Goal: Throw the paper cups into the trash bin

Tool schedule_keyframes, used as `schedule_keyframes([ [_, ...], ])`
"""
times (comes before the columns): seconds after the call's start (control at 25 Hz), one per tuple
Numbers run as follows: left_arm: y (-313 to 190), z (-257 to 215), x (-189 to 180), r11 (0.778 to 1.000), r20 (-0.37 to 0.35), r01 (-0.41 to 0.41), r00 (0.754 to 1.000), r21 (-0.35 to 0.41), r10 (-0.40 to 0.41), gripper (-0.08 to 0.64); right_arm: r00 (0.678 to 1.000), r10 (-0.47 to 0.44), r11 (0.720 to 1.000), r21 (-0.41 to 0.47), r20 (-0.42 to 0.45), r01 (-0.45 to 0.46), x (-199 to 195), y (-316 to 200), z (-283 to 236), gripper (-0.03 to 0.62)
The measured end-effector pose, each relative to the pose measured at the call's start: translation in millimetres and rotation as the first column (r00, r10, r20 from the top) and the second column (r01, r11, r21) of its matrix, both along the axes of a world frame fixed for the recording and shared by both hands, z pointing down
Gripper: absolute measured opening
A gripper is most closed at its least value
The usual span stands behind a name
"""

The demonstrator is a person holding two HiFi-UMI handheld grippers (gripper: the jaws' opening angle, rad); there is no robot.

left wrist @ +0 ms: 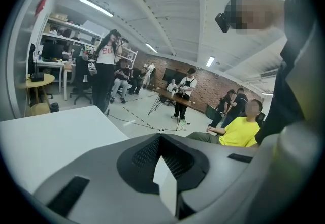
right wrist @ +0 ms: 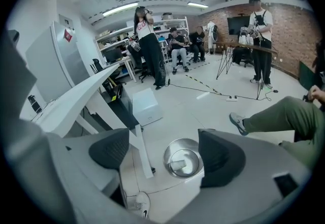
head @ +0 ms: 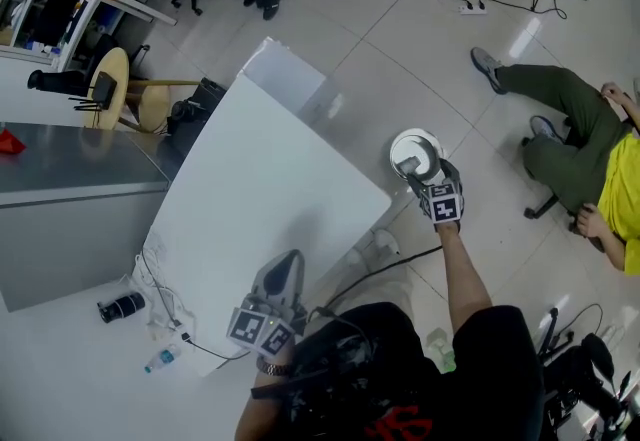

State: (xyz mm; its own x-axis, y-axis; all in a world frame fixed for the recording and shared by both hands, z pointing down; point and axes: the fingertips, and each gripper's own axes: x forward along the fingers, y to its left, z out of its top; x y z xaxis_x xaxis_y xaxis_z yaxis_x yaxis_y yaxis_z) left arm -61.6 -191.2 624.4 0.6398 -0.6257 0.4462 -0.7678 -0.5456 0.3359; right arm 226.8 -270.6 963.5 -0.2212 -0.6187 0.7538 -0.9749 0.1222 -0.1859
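A round silver trash bin (head: 400, 141) stands on the floor just past the right edge of the white table (head: 250, 189). My right gripper (head: 412, 169) hangs above the bin, open wide, with nothing between its pads. In the right gripper view the bin (right wrist: 172, 148) lies straight below the right gripper (right wrist: 165, 151), and a paper cup (right wrist: 183, 163) rests on its side inside it. My left gripper (head: 287, 261) sits at the table's near edge, shut and holding nothing. The left gripper view shows the left gripper (left wrist: 161, 141) with its pads together over the bare tabletop (left wrist: 56, 136).
A person in a yellow shirt (head: 625, 179) sits on the floor right of the bin, legs (head: 560, 99) stretched out. A white box (head: 285, 74) stands beyond the table. A table leg (right wrist: 139, 154) and my shoe (right wrist: 139, 202) are beside the bin. Cables and a bottle (head: 160, 361) lie at the left.
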Motion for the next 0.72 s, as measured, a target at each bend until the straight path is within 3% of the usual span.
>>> schedule_keyframes([
  [0.48,10,-11,4,0.999,-0.039,-0.026,0.999,0.046,0.027,-0.006,0.999,0.041,0.999,-0.020,-0.005,-0.041,4,51,-6,0.434],
  [0.72,20,-25,-9,0.998,-0.050,0.016,0.999,0.066,-0.013,-0.006,0.999,-0.004,1.000,0.024,-0.042,0.005,-4,46,-37,0.291],
])
